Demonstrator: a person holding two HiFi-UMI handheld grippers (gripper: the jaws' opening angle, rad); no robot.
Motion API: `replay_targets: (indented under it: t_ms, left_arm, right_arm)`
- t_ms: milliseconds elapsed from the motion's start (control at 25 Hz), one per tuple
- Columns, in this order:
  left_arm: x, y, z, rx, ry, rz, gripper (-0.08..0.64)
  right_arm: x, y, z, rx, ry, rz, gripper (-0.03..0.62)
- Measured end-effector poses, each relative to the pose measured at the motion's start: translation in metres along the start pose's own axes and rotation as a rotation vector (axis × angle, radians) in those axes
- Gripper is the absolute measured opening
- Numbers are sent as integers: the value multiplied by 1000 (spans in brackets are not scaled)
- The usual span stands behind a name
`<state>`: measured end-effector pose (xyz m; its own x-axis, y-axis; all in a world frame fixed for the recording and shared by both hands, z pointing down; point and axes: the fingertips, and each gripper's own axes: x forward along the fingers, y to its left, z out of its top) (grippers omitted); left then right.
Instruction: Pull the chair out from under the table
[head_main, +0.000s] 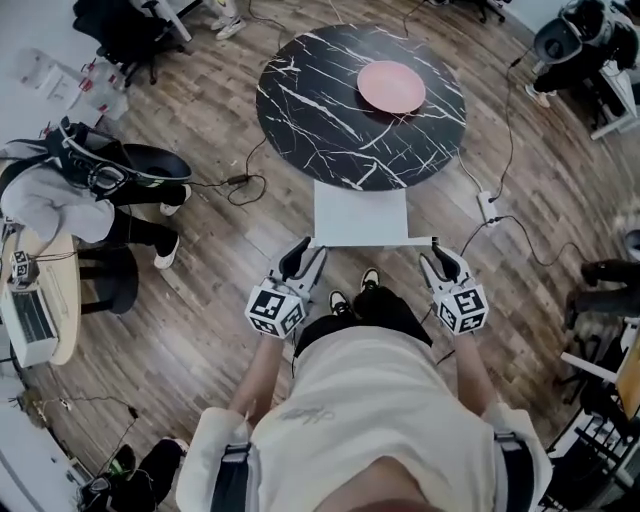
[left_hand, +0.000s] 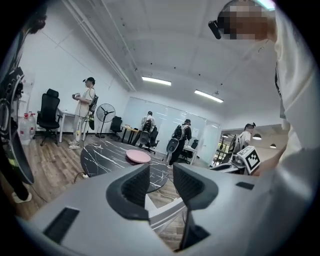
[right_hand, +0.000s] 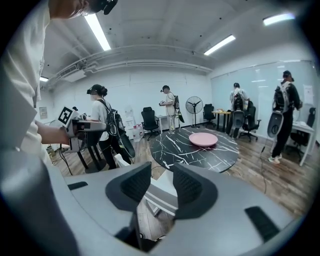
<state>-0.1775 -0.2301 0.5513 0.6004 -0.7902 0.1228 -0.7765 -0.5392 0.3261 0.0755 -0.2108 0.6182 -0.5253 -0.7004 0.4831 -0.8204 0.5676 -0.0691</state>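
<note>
**A:** what can be counted here, and where's the chair (head_main: 360, 212) parked?

**B:** One chair is seen, white and smooth, with a flat square seat. Its front edge is tucked just at the rim of the one round counter (head_main: 300, 100), black marble-look with white veins. One round pink plate (head_main: 391, 85) is carried there. Two grippers are counted. The left gripper (head_main: 303, 255) and right gripper (head_main: 436, 258) are each set on an end of the thin back rail, jaws clenched on it. The floor (head_main: 220, 300) is wood planks.

No words or numbers can be read here. The left tool (head_main: 303, 247) and right tool (head_main: 438, 259) carry cubes (head_main: 275, 310) with only black and white squares. The print on the shirt (head_main: 300, 412) is too faint to read.
</note>
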Motion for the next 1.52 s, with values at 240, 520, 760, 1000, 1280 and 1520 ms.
replay_targets:
  t_ms: [240,520,760,1000,1280,1520]
  left_arm:
    - [34,-8,-1,37,71,-27,158]
    - [60,-14,13,110,75,-81,158]
    - [55,7,-14,120,131,-75,160]
    - [29,36,-43,114,247,-95,196]
    - [17,47,-115,209,503,-226,230]
    - [28,59,-156,233,593,-280,236]
  right_arm:
    - [4,-19,-3,2,-11,29,141]
    - [19,-49,0,-12,-81,128,155]
    - [28,-50,-16,-63,-19,228,179]
    - [34,-44,-50,-135,108,317,213]
    - [49,-56,-65,-139,100,303,211]
    - [59,-49,-81,-239,191,333,230]
